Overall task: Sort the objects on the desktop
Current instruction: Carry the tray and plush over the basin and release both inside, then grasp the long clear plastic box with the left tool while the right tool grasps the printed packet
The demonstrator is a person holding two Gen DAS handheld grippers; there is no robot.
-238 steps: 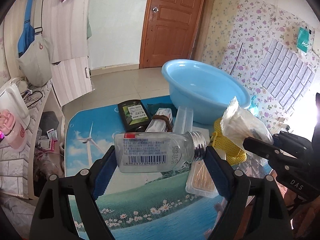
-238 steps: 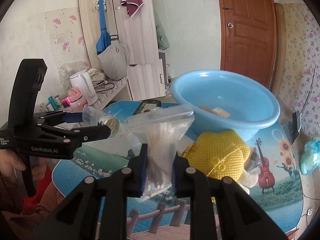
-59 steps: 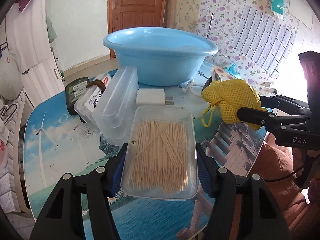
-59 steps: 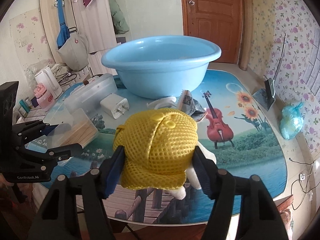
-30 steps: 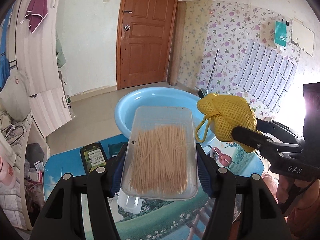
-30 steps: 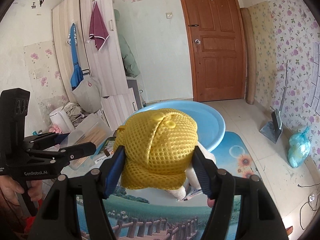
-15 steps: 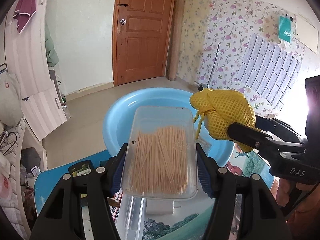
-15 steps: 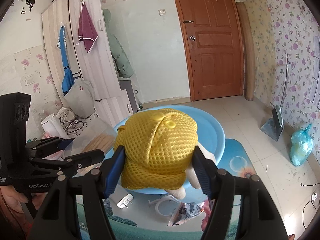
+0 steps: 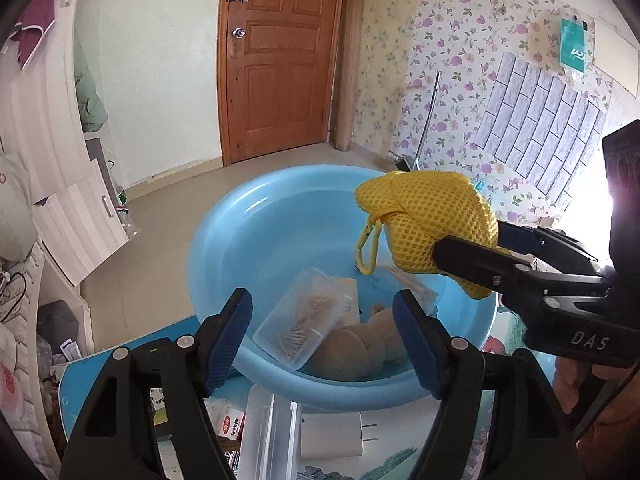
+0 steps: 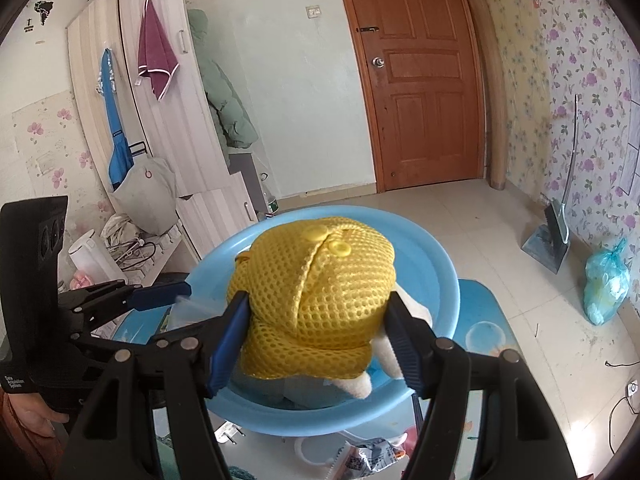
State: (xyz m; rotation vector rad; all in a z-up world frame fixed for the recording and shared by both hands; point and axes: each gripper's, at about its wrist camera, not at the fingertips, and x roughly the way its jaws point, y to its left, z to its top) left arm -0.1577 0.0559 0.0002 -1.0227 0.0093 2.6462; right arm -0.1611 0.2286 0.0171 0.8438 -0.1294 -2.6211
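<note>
The left gripper (image 9: pixel 322 340) hangs over the near rim of the light blue plastic basin (image 9: pixel 224 240), its jaws opening with nothing pressed between the blue pads; the clear toothpick box (image 9: pixel 298 330) shows in the gap but lies tilted inside the basin, leaning against a tan plush toy (image 9: pixel 360 350) on the basin floor. The right gripper (image 10: pixel 316 336) is clamped on a yellow mesh pouch (image 10: pixel 316 300), both pads pressing its sides, and holds it in the air above the basin; a yellow clip (image 9: pixel 368 250) dangles from the pouch, and something white and fluffy (image 10: pixel 360 384) pokes out beneath it. On the printed tabletop (image 9: pixel 76 392) just before the basin sit a white charger plug (image 9: pixel 340 434) and a clear lidded plastic case (image 9: pixel 268 432), side by side.
</note>
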